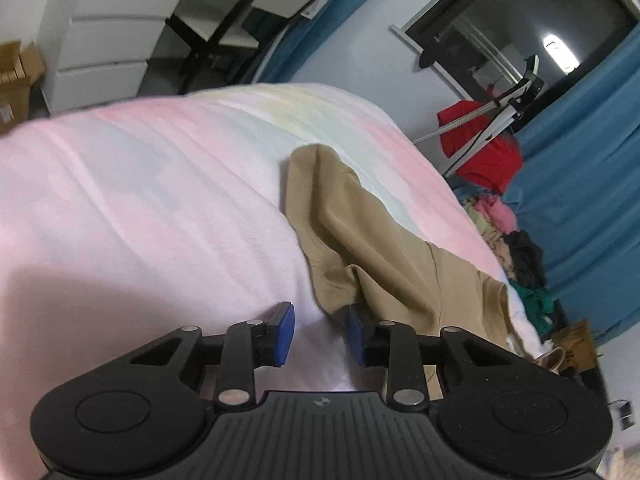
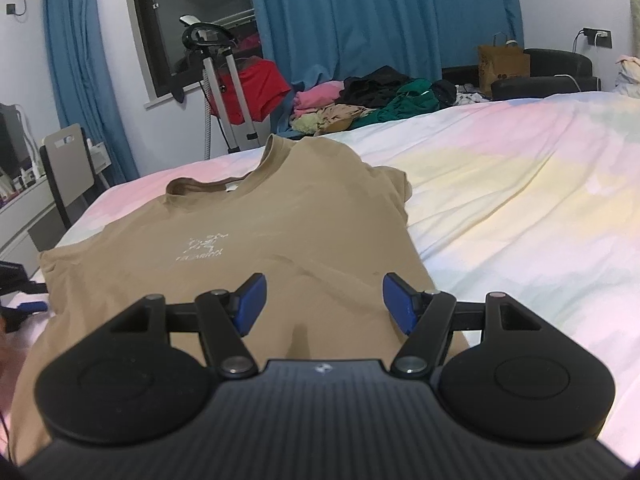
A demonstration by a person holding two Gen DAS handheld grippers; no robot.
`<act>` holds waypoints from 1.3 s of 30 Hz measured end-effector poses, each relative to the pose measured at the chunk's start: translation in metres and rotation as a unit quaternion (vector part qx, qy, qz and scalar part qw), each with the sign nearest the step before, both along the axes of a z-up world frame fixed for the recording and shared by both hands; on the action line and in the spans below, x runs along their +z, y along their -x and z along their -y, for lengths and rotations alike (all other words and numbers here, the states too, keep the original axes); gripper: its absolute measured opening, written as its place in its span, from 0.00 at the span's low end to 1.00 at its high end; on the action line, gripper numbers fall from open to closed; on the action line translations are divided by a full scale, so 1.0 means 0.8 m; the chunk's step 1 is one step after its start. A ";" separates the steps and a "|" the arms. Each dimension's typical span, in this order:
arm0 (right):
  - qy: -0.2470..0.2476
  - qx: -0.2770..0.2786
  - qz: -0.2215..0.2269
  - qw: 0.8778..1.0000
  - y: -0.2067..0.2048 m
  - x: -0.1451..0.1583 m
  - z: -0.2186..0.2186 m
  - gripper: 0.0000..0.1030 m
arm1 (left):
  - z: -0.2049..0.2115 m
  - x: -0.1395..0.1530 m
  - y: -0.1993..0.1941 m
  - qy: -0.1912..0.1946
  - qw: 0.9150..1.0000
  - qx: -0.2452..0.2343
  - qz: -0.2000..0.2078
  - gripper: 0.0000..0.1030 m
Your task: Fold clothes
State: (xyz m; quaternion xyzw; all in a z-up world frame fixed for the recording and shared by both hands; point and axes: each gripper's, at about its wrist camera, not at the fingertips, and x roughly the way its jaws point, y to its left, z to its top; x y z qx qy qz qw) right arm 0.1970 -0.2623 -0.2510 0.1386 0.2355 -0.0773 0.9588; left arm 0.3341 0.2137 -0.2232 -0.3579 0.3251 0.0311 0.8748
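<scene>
Tan t-shirt is lying front-up on the bed, soft knit cotton look, with a ribbed crew collar, a small white tag inside the neck and a faint white printed logo on the chest. Mostly flat, though one short sleeve bunches up at the shirt's far right side and a few shallow creases run across the lower body. The bedsheet under the shirt is a smooth, pastel tie-dye sort of fabric, pink fading into yellow and pale blue, with long soft wrinkles.

The right gripper hovers over the shirt's lower body, its blue rubbery pads spread wide apart with nothing between them. The left gripper sits at a sleeve edge of the shirt, pads also parted, with only pink sheet showing in the gap; the right-hand pad is right up against the rolled sleeve hem, though I can't tell if it's touching.

Beyond the shirt's collar end there's a rumpled pile of clothes in pink, black, green and beige, blue curtains hanging in heavy folds, and a red garment draped on a metal stand.
</scene>
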 end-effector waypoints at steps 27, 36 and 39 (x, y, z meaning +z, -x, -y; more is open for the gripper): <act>0.007 0.038 -0.068 0.997 -0.026 -0.043 -0.023 0.65 | -0.003 0.062 -0.029 -0.202 0.977 -0.063 -0.008 0.03; 0.014 0.037 -0.068 0.997 -0.025 -0.042 -0.022 0.65 | 0.028 0.036 -0.023 -0.333 0.937 -0.104 -0.009 0.06; 0.015 0.036 -0.061 0.997 -0.023 -0.038 -0.022 0.65 | 0.028 0.044 -0.014 -0.329 0.939 -0.102 0.006 0.26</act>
